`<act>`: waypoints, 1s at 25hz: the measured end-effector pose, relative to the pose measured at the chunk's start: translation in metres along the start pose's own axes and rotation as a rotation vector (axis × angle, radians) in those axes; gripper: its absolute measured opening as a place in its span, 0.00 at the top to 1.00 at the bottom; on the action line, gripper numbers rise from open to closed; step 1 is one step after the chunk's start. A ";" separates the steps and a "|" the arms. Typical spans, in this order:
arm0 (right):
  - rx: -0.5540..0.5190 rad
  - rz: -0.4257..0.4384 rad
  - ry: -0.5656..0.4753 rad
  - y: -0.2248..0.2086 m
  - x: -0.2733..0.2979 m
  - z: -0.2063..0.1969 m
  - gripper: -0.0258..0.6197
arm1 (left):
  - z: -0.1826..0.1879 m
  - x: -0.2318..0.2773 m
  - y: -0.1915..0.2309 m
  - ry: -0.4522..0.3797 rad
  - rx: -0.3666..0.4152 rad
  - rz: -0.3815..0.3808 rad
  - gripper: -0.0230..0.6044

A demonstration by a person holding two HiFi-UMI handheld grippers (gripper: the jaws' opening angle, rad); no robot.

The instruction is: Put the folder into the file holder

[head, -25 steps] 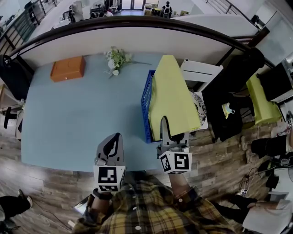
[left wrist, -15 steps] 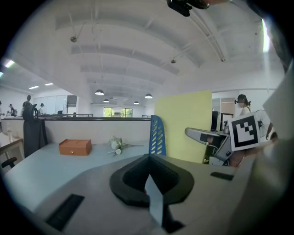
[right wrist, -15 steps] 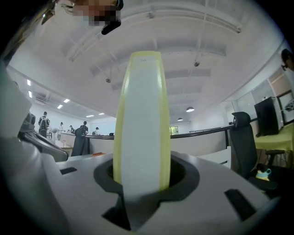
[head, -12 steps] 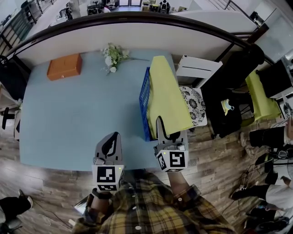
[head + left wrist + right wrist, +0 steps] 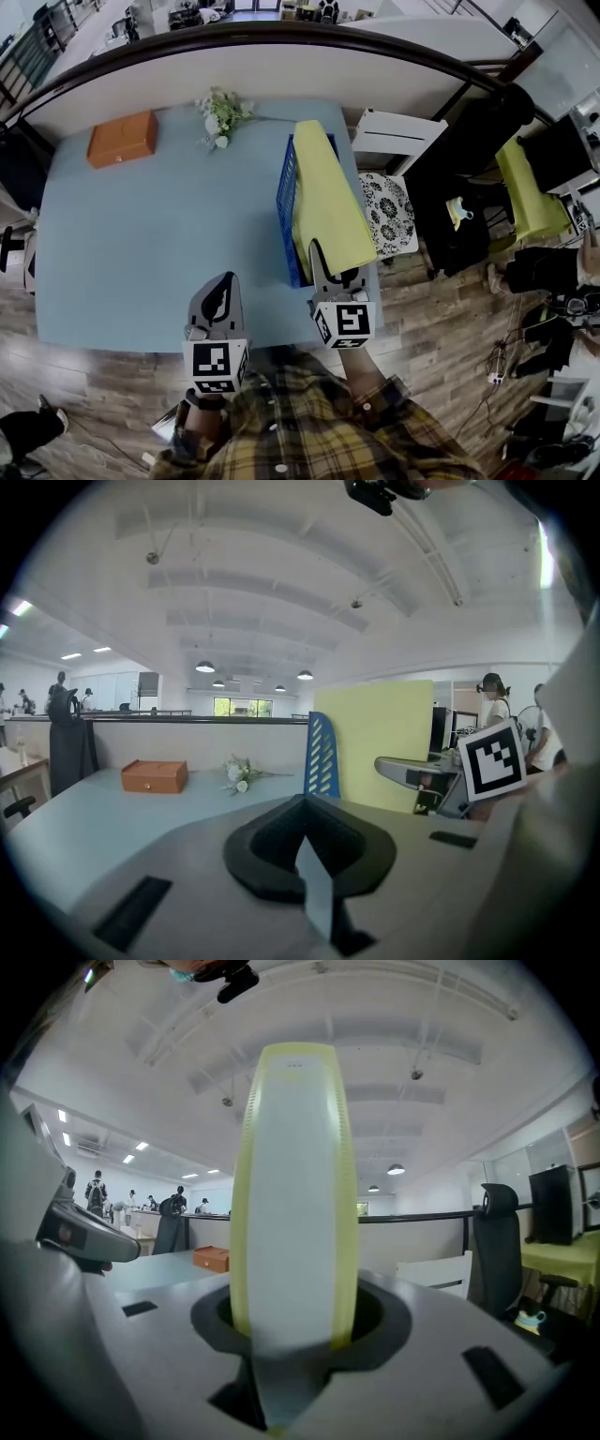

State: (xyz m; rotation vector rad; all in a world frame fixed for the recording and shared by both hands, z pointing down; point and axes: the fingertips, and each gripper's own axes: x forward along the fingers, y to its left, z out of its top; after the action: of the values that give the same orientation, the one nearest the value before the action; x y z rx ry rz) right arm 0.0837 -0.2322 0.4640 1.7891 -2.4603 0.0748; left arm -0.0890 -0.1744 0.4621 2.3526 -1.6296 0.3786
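Observation:
My right gripper (image 5: 330,272) is shut on the near edge of a yellow folder (image 5: 328,202), which stands on edge and leans right. The folder sits over a blue slotted file holder (image 5: 286,197) at the right side of the light blue table (image 5: 141,234); its lower edge is hidden behind the holder's wall. In the right gripper view the folder (image 5: 295,1194) rises edge-on from between the jaws. The left gripper view shows the folder (image 5: 375,742) just right of the holder (image 5: 322,757). My left gripper (image 5: 220,295) is shut and holds nothing, above the table's front edge.
An orange box (image 5: 122,139) and a small bunch of flowers (image 5: 217,114) lie at the table's far side. A white chair (image 5: 398,141) and a patterned cushion (image 5: 386,211) stand right of the table, past the holder. A curved partition runs behind the table.
My right gripper has sunk with the folder, which now stands more upright and lower against the blue holder. The left gripper has stayed in place.

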 end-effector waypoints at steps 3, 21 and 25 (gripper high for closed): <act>-0.008 -0.004 0.025 -0.001 0.001 -0.007 0.71 | -0.001 0.001 -0.002 0.001 0.001 -0.010 0.98; 0.001 0.023 0.090 -0.001 0.000 -0.032 0.66 | -0.002 0.000 -0.011 0.003 0.018 -0.045 0.98; 0.012 0.037 0.097 -0.001 -0.001 -0.034 0.63 | 0.001 0.001 -0.014 -0.003 0.020 -0.051 0.98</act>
State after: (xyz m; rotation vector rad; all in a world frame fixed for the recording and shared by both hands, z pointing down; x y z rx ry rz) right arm 0.0869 -0.2288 0.4974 1.7021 -2.4310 0.1748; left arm -0.0755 -0.1704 0.4610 2.4052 -1.5708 0.3823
